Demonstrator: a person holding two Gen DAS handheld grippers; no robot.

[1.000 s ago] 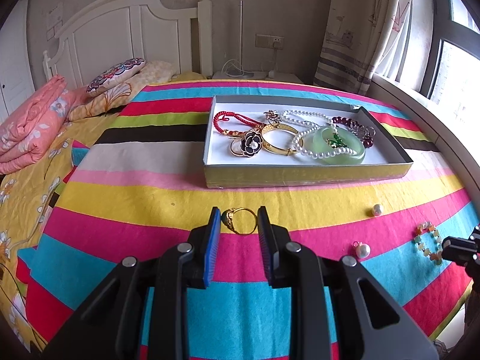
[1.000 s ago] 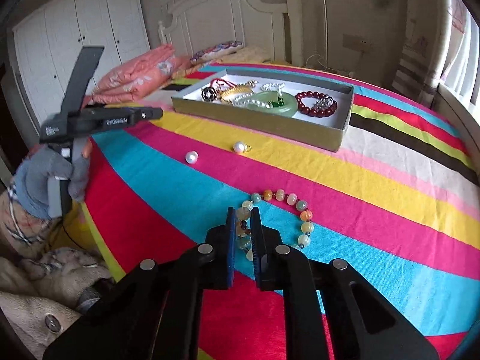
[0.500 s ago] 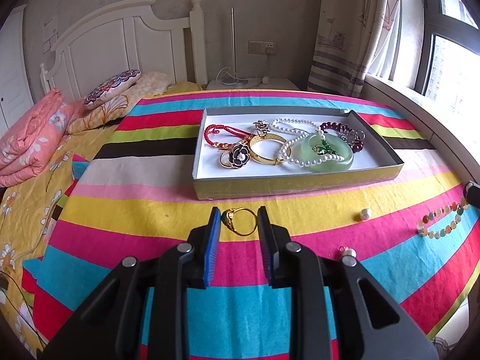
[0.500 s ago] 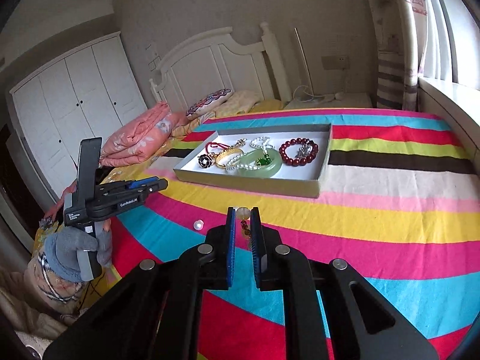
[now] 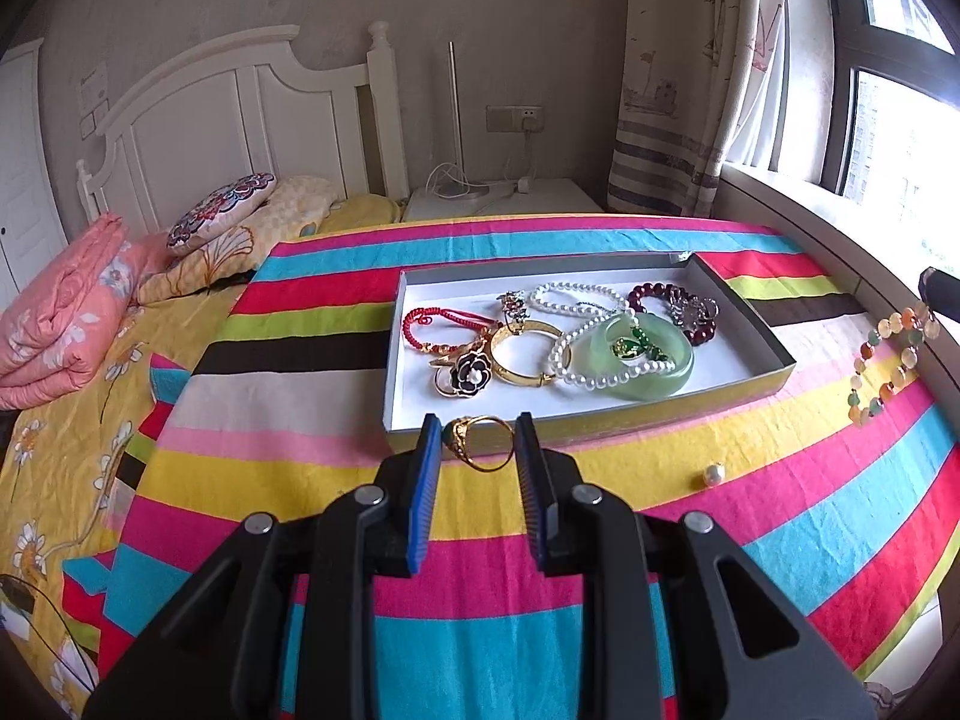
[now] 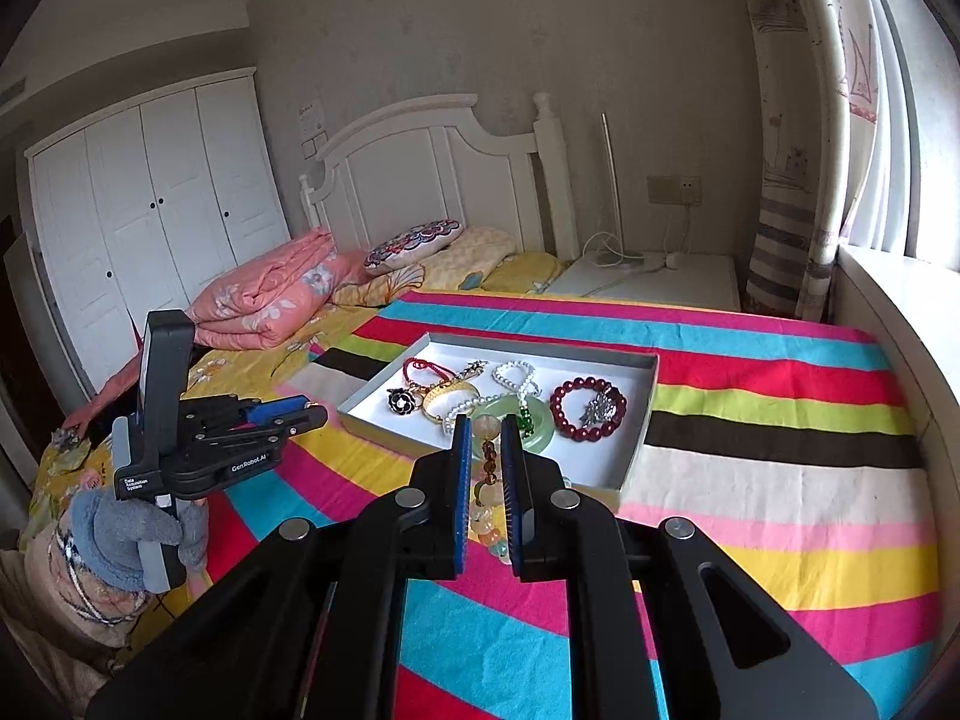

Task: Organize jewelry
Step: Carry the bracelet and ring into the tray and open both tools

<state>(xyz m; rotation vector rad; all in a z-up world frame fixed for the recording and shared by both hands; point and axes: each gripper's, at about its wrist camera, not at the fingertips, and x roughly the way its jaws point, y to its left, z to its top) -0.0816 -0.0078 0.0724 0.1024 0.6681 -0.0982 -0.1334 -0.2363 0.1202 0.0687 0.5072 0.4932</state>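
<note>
My left gripper [image 5: 478, 438] is shut on a gold ring [image 5: 457, 433], held above the striped bedspread just in front of the grey jewelry tray [image 5: 600, 423]. The tray holds a red cord bracelet [image 5: 441, 324], a black flower brooch [image 5: 471, 372], a gold bangle [image 5: 522, 354], pearl strands [image 5: 576, 294], a green jade bangle [image 5: 654, 378] and a dark red bead bracelet [image 5: 699, 324]. My right gripper [image 6: 483, 429] is shut on a multicoloured bead bracelet [image 6: 489, 498], which hangs from its pads in the air; from the left wrist this bracelet [image 5: 888, 360] dangles right of the tray.
A loose pearl [image 5: 714, 474] lies on the yellow stripe near the tray's front right corner. Folded pink quilt [image 5: 66, 312] and pillows [image 5: 222, 216] sit at the head of the bed. A nightstand [image 5: 498, 198], curtain and window ledge [image 5: 840, 240] border the far and right sides.
Both grippers have risen. The right one lifted the bead bracelet off the bedspread, so it now hangs free. The left one carried the ring closer to the tray's front wall.
</note>
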